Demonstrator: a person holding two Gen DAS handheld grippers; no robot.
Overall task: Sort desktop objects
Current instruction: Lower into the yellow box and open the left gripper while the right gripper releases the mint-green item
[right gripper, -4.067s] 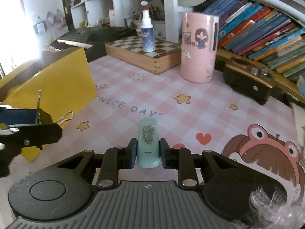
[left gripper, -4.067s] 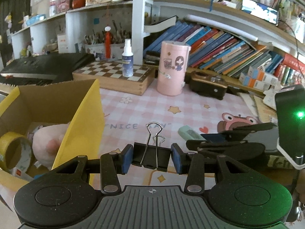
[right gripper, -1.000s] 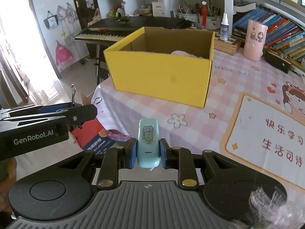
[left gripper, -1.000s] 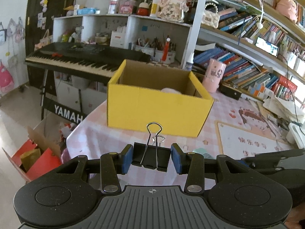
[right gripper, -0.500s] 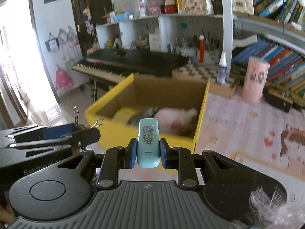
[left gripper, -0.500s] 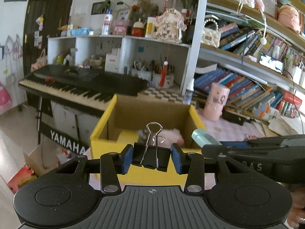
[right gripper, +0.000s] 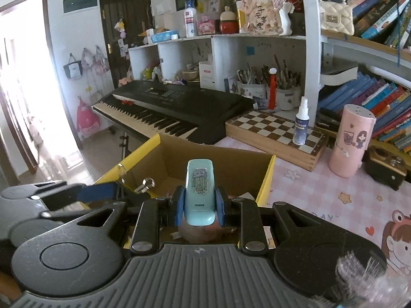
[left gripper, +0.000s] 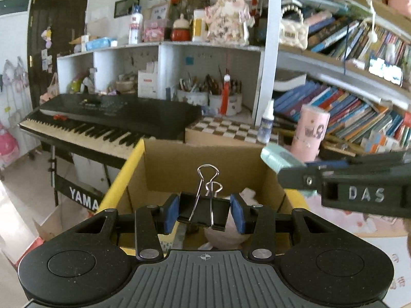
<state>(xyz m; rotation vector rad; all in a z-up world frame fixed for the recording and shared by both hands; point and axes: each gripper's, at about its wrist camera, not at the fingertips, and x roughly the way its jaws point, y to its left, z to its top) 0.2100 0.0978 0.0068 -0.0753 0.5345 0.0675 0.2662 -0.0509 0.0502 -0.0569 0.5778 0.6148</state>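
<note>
My left gripper [left gripper: 204, 213] is shut on a black binder clip [left gripper: 203, 211] with silver wire handles, held over the open yellow cardboard box [left gripper: 128, 166]. My right gripper [right gripper: 199, 205] is shut on a small mint-green stapler [right gripper: 199, 192] with a jellyfish sticker, also above the box [right gripper: 267, 177]. In the left wrist view the right gripper [left gripper: 303, 172] reaches in from the right with the stapler [left gripper: 277, 157] over the box's far right corner. In the right wrist view the left gripper [right gripper: 128, 190] is at the left with the clip. A pink plush [left gripper: 226, 233] lies inside the box.
A black keyboard [right gripper: 174, 110] stands behind the box. A chessboard box [right gripper: 274, 133] with a spray bottle [right gripper: 300, 125] and a pink cylinder [right gripper: 352, 141] sit on the pink checked tablecloth [right gripper: 321, 197] to the right. Shelves of books lie beyond.
Both grippers moved forward and closer over the yellow box, so its opening now lies directly under the clip and the stapler. Both grips are unchanged.
</note>
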